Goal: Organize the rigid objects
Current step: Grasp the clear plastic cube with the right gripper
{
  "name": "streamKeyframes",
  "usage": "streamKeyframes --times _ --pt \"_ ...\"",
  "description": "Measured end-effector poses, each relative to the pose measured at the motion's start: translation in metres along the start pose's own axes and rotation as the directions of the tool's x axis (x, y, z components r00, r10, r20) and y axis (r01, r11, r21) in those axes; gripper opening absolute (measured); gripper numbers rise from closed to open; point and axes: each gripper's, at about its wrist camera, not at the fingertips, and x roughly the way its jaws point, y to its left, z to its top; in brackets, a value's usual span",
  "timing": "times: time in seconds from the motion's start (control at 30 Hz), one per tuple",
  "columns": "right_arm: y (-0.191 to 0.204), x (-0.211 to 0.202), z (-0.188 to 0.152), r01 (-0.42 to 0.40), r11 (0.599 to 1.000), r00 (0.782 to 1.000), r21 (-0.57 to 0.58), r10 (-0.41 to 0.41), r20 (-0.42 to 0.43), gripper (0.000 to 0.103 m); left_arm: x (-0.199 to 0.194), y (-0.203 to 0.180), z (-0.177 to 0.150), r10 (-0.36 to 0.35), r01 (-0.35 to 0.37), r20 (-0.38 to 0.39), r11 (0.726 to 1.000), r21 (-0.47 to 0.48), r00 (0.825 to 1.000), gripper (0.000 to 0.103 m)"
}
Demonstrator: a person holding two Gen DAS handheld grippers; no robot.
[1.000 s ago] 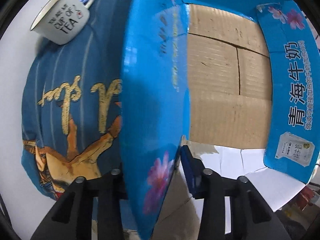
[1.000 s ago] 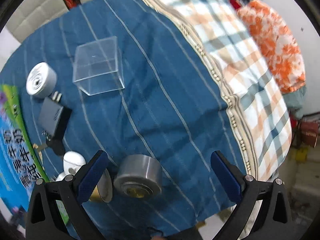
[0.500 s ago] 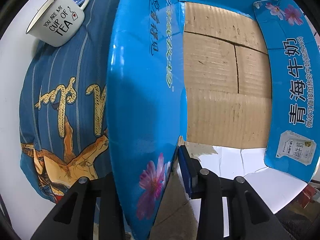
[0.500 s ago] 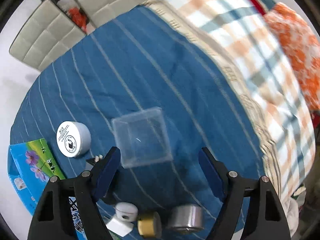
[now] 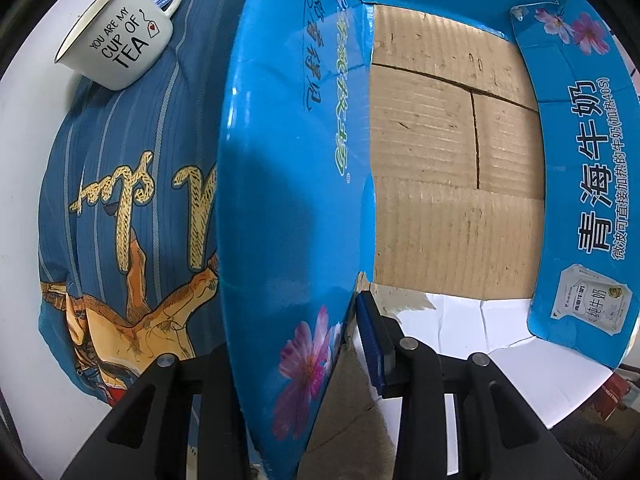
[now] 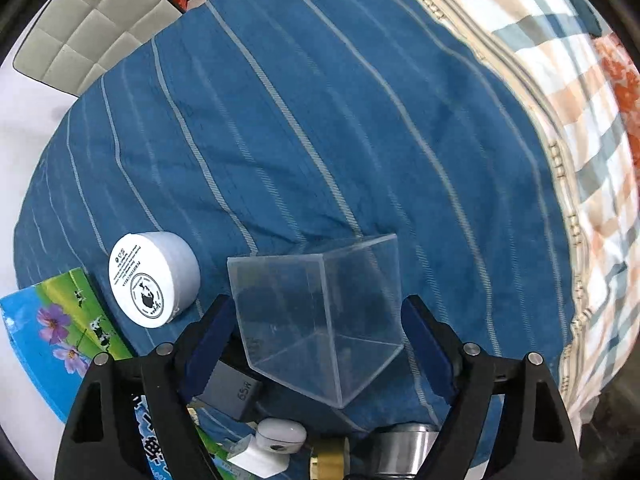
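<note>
In the left wrist view my left gripper [image 5: 296, 344] is shut on the blue side flap [image 5: 288, 200] of an open cardboard milk box [image 5: 452, 200], whose brown inside holds nothing I can see. In the right wrist view my right gripper [image 6: 320, 344] is open, with its jaws on either side of a clear plastic cube box [image 6: 320, 312] that stands on the blue striped bedspread [image 6: 320, 120]. The left pad looks close to the cube; the right pad stands a little apart from it.
A white round jar [image 6: 152, 276] lies left of the cube, and a corner of the blue box [image 6: 52, 336] shows beyond it. A grey charger [image 6: 236, 392], a white earbud case [image 6: 280, 434], a brass piece [image 6: 328, 460] and a metal tin [image 6: 404, 452] lie below. A tea mug [image 5: 116, 44] rests on a pillow.
My right gripper has swung from the metal tin to the clear cube and now straddles it. My left gripper has kept its hold on the flap, which has tilted slightly.
</note>
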Motion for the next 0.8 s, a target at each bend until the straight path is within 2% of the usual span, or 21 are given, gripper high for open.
streamKeyframes --times 0.23,0.47,0.53,0.7,0.8 --pt "0.000 -0.018 -0.012 0.010 1.000 1.000 -0.008 -0.010 0.015 0.088 -0.001 -0.001 -0.001 0.001 -0.001 -0.003 1.000 0.003 1.000 0.032" --pt "-0.024 -0.017 -0.009 -0.014 0.998 1.000 0.062 0.014 -0.011 0.087 -0.001 -0.003 0.000 0.007 -0.007 -0.001 1.000 0.005 1.000 0.032" --pt "-0.028 -0.015 -0.008 -0.009 0.997 1.000 0.073 0.011 -0.019 0.070 -0.001 -0.003 -0.001 0.008 -0.008 0.000 1.000 0.005 1.000 0.032" --pt "-0.028 -0.016 -0.012 0.003 0.998 1.000 0.060 -0.002 -0.018 0.070 0.000 -0.003 -0.001 0.004 -0.004 0.000 1.000 0.002 1.000 0.032" --pt "-0.020 0.008 -0.013 0.036 0.998 0.998 0.044 -0.033 -0.060 0.070 0.000 -0.001 -0.001 0.001 -0.001 0.001 1.000 -0.001 1.000 0.032"
